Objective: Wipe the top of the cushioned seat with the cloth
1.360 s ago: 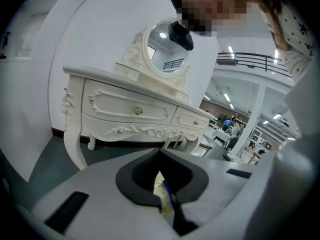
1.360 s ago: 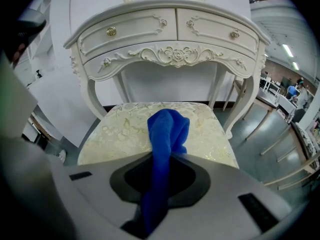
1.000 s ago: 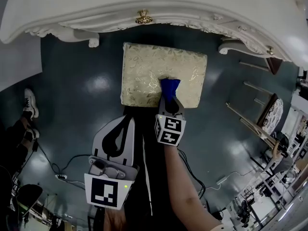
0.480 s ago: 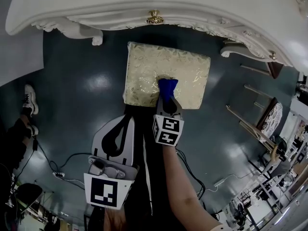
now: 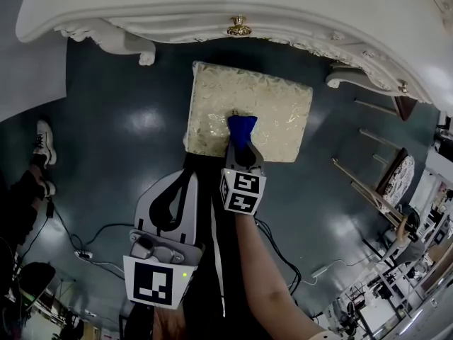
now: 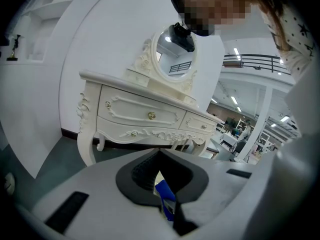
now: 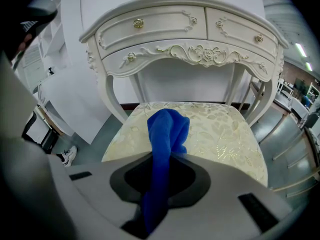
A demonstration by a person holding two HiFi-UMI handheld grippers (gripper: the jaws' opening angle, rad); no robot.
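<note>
- The right gripper (image 5: 241,153) has its two jaws pinched narrow on the one cloth (image 5: 241,128), which is blue. The cloth runs back between the jaws, and its bunched free end sticks out ahead of them.
- That free end lies on the one seat (image 5: 279,108), a cream cushion with a gold leaf pattern. It touches the seat's near half, roughly midway between the two sides.
- One marker cube (image 5: 243,191) sits on the right gripper, on the near side of the seat. One bare arm (image 5: 265,282) runs back from it.
- The left gripper (image 5: 188,176) has its jaws drawn together with nothing between them. It hangs off the seat, on the seat's near side and left of the right gripper. Its own cube (image 5: 157,282) sits farther back.
- In the left gripper view, a bit of the blue cloth shows through the opening behind the closed tips.
- One white dressing table (image 5: 212,9) stands over the seat's far edge. The right gripper view shows two drawers side by side above the seat, each with one gold knob.
- One oval mirror (image 6: 172,59) stands on the table top.
- One white shoe (image 5: 44,139) lies on the dark floor (image 5: 127,119), well to the left of the seat.
</note>
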